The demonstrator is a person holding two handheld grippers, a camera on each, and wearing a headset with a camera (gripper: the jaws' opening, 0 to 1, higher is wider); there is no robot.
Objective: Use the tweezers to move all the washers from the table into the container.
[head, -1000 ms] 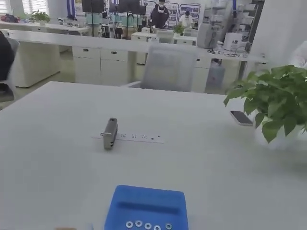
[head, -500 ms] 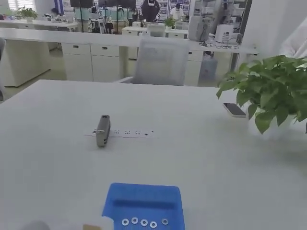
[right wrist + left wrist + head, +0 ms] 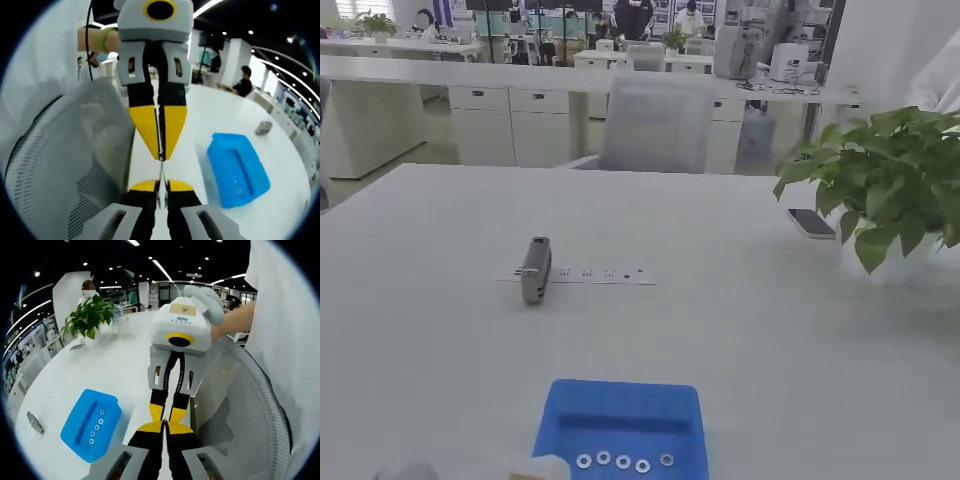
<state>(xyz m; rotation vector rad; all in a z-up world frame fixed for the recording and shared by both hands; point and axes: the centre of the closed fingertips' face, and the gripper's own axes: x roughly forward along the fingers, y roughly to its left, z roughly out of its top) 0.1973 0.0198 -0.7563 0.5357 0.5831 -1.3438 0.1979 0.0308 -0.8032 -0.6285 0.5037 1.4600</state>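
- Five washers lie in a row on the blue container; I cannot tell whether they count as delivered.
- The right hand-held gripper is clamped on the thin tweezers; the left hand-held gripper has its jaws together.

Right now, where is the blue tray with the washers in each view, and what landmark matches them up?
Head view: the blue tray sits bottom centre.
Left gripper view: the tray is lower left, left of the jaws.
Right gripper view: the tray is right of centre, right of the jaws.
Shared landmark: the small grey block on the table, beyond the tray; far left and upper right in the gripper views.
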